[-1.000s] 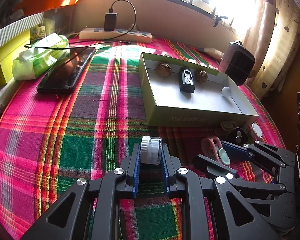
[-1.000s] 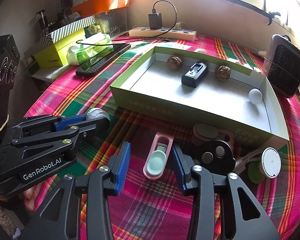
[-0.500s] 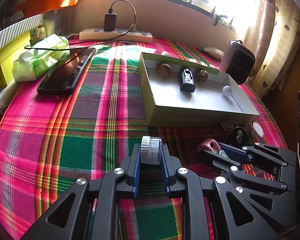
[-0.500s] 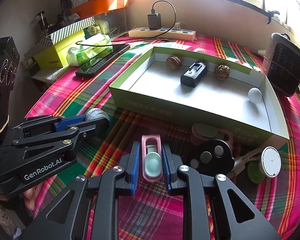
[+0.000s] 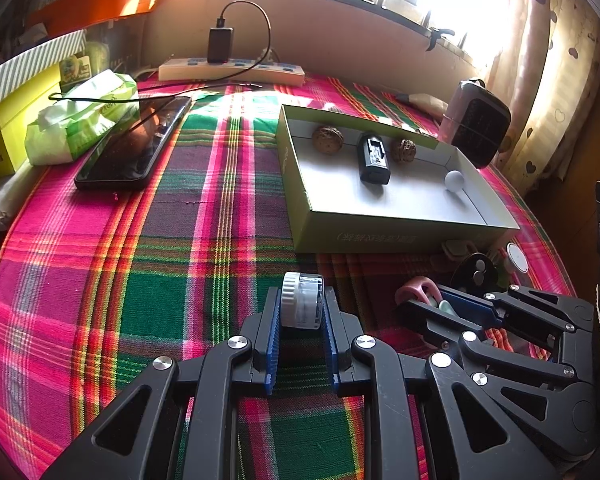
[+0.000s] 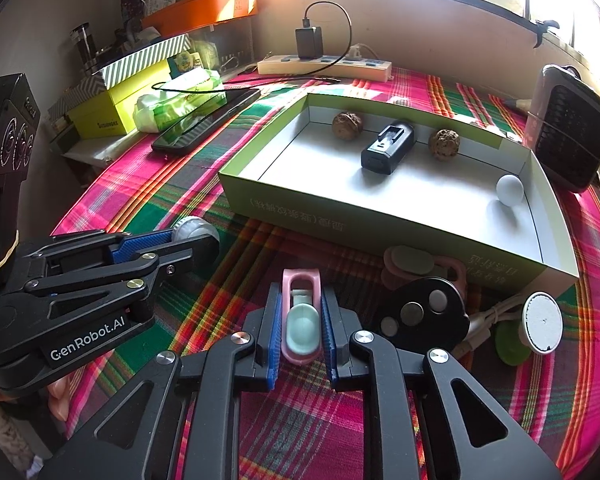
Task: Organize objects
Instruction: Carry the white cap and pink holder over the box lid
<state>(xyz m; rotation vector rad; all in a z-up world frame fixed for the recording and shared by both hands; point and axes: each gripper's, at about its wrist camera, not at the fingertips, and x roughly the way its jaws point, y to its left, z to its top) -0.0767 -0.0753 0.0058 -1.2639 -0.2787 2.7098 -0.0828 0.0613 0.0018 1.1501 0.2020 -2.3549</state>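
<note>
Here, white-capped jar (image 5: 302, 300) clamped in left gripper (image 5: 302, 312), pink clip (image 6: 301, 316) clamped in right gripper (image 6: 301, 320)

Print on the box (image 6: 384, 224) front wall too small to read. Pink clip (image 6: 416, 260) half hidden behind the black disc (image 6: 420, 312), tight against that wall. Green disc (image 6: 508, 340) mostly covered by the white puck (image 6: 540, 328). Heater (image 6: 568, 136) at the surface's right edge, washed out by window glare.

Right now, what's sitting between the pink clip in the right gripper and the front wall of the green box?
Only bare plaid tablecloth lies between the pink clip and the green box, as the right wrist view shows.
</note>
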